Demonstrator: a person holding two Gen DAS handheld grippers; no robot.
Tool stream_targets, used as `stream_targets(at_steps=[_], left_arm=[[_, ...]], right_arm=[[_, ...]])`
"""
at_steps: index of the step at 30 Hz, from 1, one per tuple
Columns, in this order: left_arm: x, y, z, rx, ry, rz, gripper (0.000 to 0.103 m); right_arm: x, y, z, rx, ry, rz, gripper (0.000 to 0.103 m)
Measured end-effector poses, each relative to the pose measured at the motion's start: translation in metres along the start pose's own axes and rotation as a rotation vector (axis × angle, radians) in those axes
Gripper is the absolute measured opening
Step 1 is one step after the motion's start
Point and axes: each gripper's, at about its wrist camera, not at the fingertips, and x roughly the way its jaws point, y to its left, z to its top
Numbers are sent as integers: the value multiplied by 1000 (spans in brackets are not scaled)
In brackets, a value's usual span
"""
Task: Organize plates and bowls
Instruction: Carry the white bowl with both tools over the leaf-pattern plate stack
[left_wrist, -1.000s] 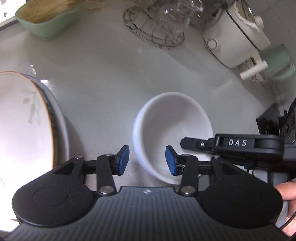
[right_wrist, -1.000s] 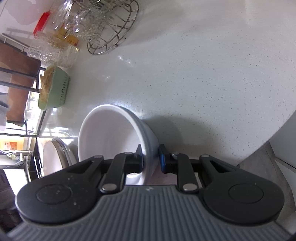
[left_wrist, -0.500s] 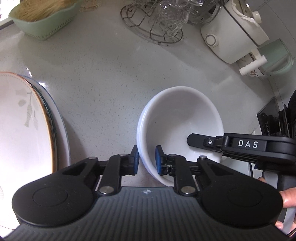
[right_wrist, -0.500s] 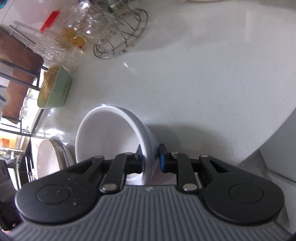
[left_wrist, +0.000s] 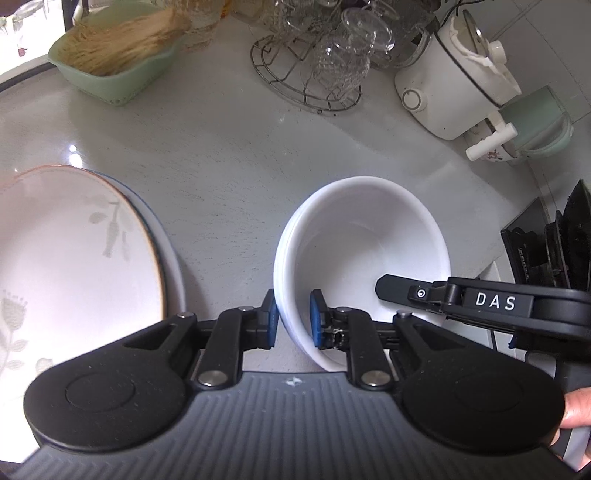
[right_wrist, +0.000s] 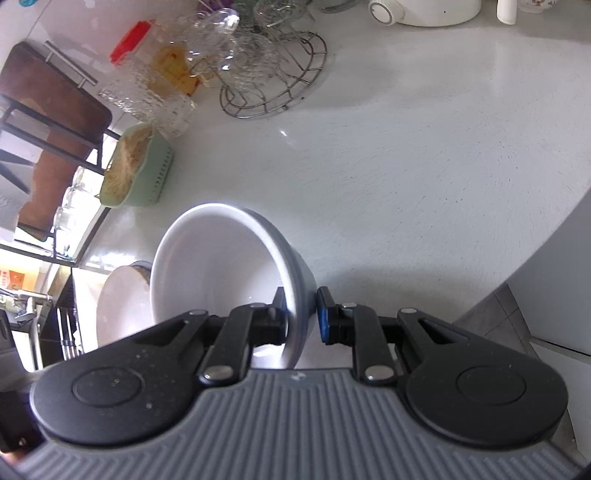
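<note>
A white bowl (left_wrist: 364, 254) is held above the grey counter (left_wrist: 229, 162); it looks like two stacked bowls. My left gripper (left_wrist: 293, 321) is shut on its near-left rim. My right gripper (right_wrist: 301, 317) is shut on the opposite rim of the bowl (right_wrist: 221, 266); its black finger with "DAS" on the body (left_wrist: 399, 291) reaches into the bowl in the left wrist view. A stack of plates (left_wrist: 74, 251), the top one white with a leaf pattern, lies to the left and also shows in the right wrist view (right_wrist: 122, 302).
A green basket of noodles (left_wrist: 118, 70) stands at the back left. A wire rack with glasses (left_wrist: 325, 62) and a white cooker (left_wrist: 454, 85) stand at the back. A mint container (left_wrist: 535, 122) is at the right. The counter edge (right_wrist: 546, 243) runs on the right.
My left gripper has closed from open onto the bowl's rim. Both grippers and the bowl have risen and drawn back from the counter. The right gripper has stayed shut on the rim.
</note>
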Motion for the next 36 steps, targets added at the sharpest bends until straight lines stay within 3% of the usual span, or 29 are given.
stream_targets(at_steps=[14,26,36], left_arm=[[-66,25,-10,-23,-36,-15,21],[-123,66,-25,-85,-125,0,21],[-138,109,-40,-253,-201,48,21]], right_arm=[[-30,51,-22,-29,-38,11,19],[-36,105,-36,-96,-41,55,20],[-7,155,-31,-237,28,89,20]])
